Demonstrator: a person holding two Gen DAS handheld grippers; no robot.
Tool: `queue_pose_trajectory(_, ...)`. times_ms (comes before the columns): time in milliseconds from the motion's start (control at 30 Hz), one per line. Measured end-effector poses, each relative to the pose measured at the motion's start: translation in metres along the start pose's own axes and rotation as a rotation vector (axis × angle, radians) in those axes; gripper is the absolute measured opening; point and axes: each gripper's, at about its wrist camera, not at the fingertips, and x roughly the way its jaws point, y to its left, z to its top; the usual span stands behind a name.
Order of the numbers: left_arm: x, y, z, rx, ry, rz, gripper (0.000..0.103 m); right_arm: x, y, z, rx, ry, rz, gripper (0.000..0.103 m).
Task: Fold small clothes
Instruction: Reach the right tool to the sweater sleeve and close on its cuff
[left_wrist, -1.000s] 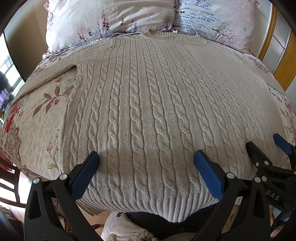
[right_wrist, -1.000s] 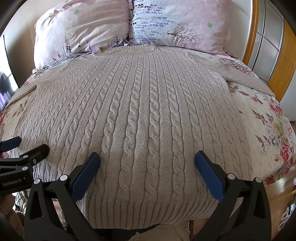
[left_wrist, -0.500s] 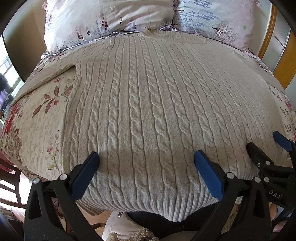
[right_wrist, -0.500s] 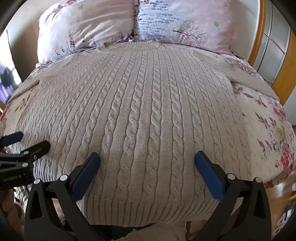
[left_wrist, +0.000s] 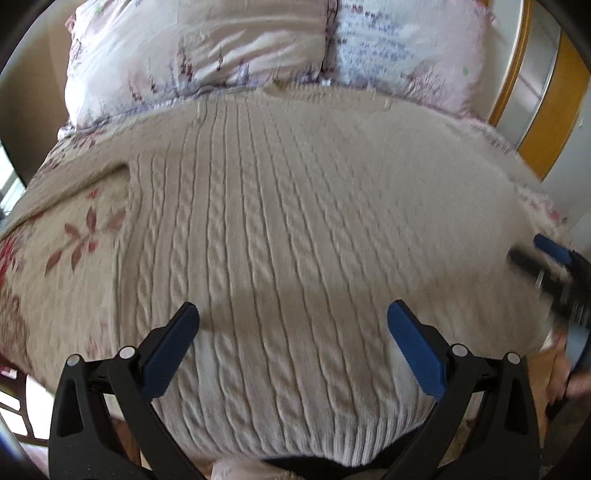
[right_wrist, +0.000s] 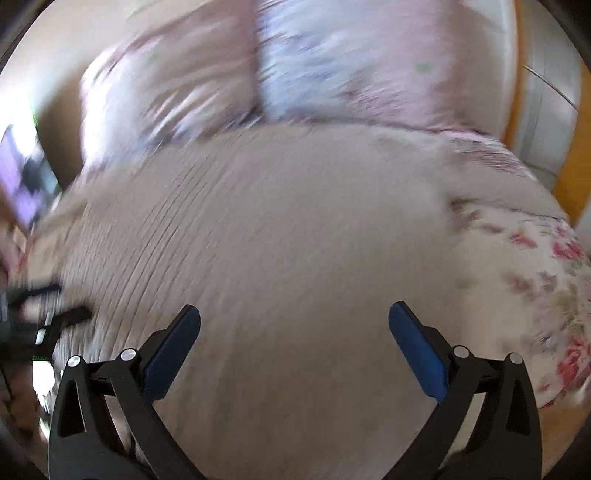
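Sweater (left_wrist: 295, 229) lies flat beyond left claw (left_wrist: 291, 328) and right claw (right_wrist: 293, 325), both spread.

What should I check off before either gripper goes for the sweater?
1. Left gripper open: ok, blue pads wide apart, nothing between them.
2. Right gripper open: ok, same spread, empty.
3. Sweater laid flat on the bed: ok in the left wrist view, front up, collar toward the pillows.
4. Hem reachable: ok, ribbed hem lies at the near bed edge, below the left gripper.
5. Right wrist view usable for aiming: not ok, heavily motion-blurred.
6. Sleeve layout: cannot tell for both; only one sleeve shows clearly, spread sideways.
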Motion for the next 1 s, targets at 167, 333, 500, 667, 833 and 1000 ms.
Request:
queue_pose_trajectory(167,-0.009,0.005,0.028,0.059,-0.132,0.064,0.101,0.001,-0.105,0.055,0.328,-0.033,-0.032,0.089)
queue_pose_trajectory(333,0.0,0.015,0.058,0.032,-0.133,0.102,0.101,0.035,-0.212,0.072,0.709,0.027,-0.018,0.062)
queue_pose_trajectory(500,0.007,0.034,0.085,-0.051,-0.17,0.001,0.101,0.052,-0.271,0.065,0.937,0.037,-0.066,0.046)
queue_pose_trajectory(667,0.014,0.039,0.105,-0.072,-0.217,-0.054,0.101,0.061,-0.3,0.062,1.041,-0.011,-0.09,0.035)
queue_pose_trajectory(833,0.026,0.036,0.119,-0.028,-0.217,-0.013,0.101,0.062,-0.318,0.062,1.091,-0.049,-0.104,0.025)
queue_pose_trajectory(1000,0.046,0.043,0.123,-0.062,-0.128,-0.005,0.101,0.065,-0.32,0.062,1.061,-0.068,-0.142,0.013)
